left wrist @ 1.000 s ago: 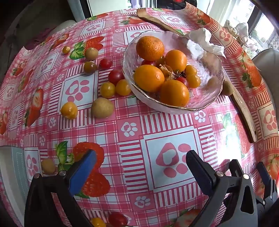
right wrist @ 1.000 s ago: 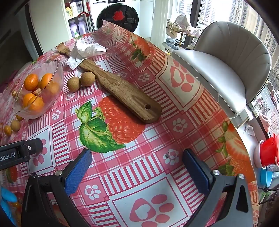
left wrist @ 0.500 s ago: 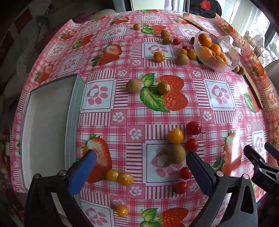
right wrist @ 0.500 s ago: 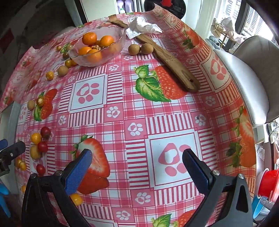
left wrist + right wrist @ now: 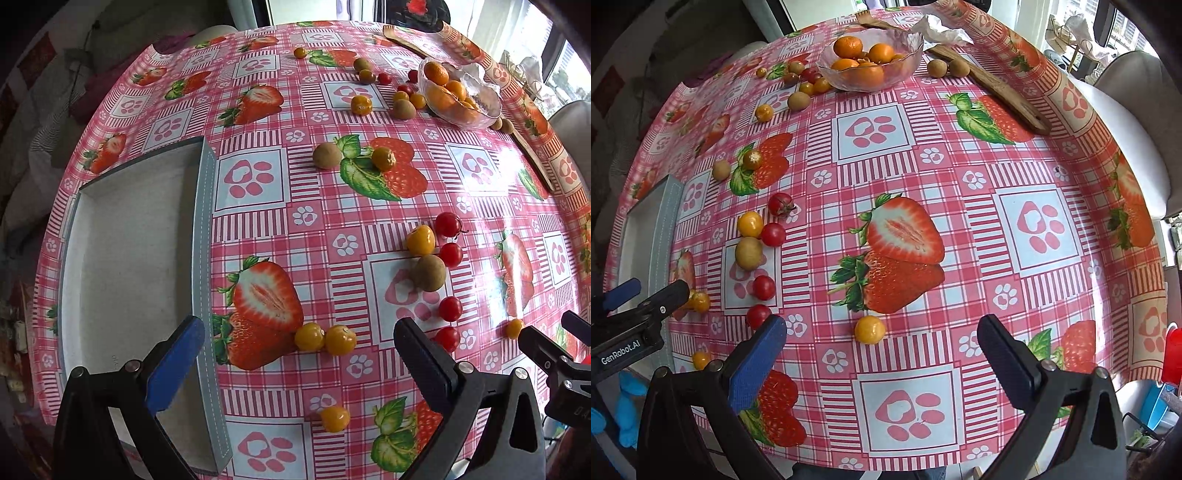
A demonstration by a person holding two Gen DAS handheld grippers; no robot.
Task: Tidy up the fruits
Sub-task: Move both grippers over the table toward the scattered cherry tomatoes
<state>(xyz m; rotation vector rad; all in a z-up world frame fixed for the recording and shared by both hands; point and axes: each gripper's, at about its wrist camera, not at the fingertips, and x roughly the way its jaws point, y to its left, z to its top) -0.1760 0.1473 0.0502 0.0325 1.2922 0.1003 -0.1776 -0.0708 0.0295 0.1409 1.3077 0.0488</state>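
left gripper (image 5: pixel 299 363): jaws wide apart, nothing between, held above the surface | right gripper (image 5: pixel 881 360): jaws wide apart, empty, likewise raised | both side by side, left one's tip visible at right view's left edge; gloved hand possibly behind, unclear

The surface (image 5: pixel 960 258) is covered by a pink checked cloth printed with strawberries and paw marks. A long wooden board (image 5: pixel 993 86) is laid diagonally at the upper right of the right wrist view, and crumpled white tissue (image 5: pixel 940 31) is seen at its far end. A grey upholstered chair (image 5: pixel 1134 110) is placed beside the surface at the right edge of that frame. Something red (image 5: pixel 1172 356) and something blue (image 5: pixel 1158 404) are glimpsed at the lower right, too cropped to be identified.
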